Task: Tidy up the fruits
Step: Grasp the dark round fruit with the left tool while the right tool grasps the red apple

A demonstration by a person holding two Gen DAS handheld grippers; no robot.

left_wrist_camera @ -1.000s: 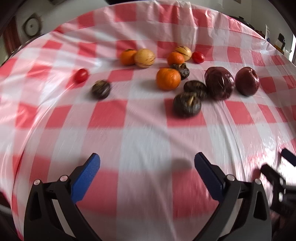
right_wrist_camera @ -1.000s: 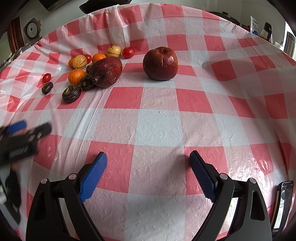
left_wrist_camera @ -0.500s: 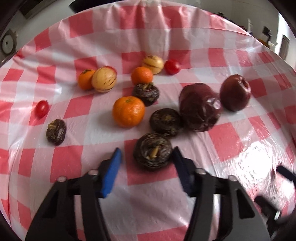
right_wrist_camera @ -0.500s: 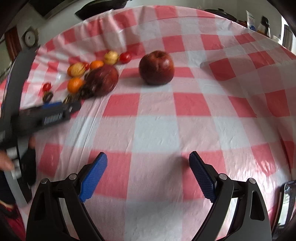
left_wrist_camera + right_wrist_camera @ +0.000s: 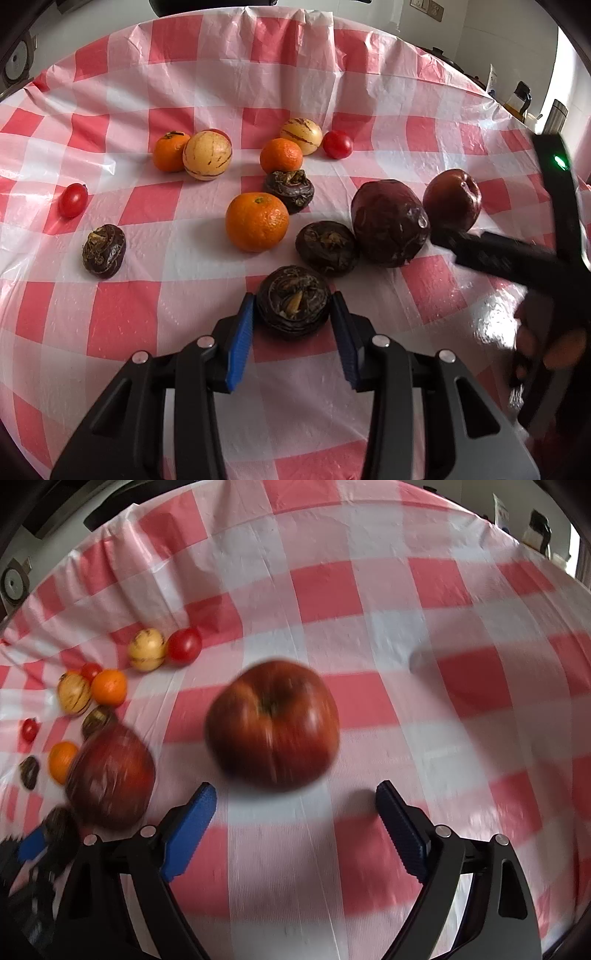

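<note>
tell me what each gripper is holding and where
The left gripper has just been closing on a dark brown bulb, pads on its two sides. The right gripper holds nothing.

The right-wrist view is smeared: the apple (image 5: 272,723) and the dark red fruit (image 5: 110,775) beside it have soft outlines. At its lower left edge the left gripper (image 5: 31,843) is cut off and blurred. In the left-wrist view the right gripper (image 5: 517,254) is a dark blur covering part of the apple (image 5: 452,199); a small red fruit (image 5: 221,133) is mostly hidden.
</note>
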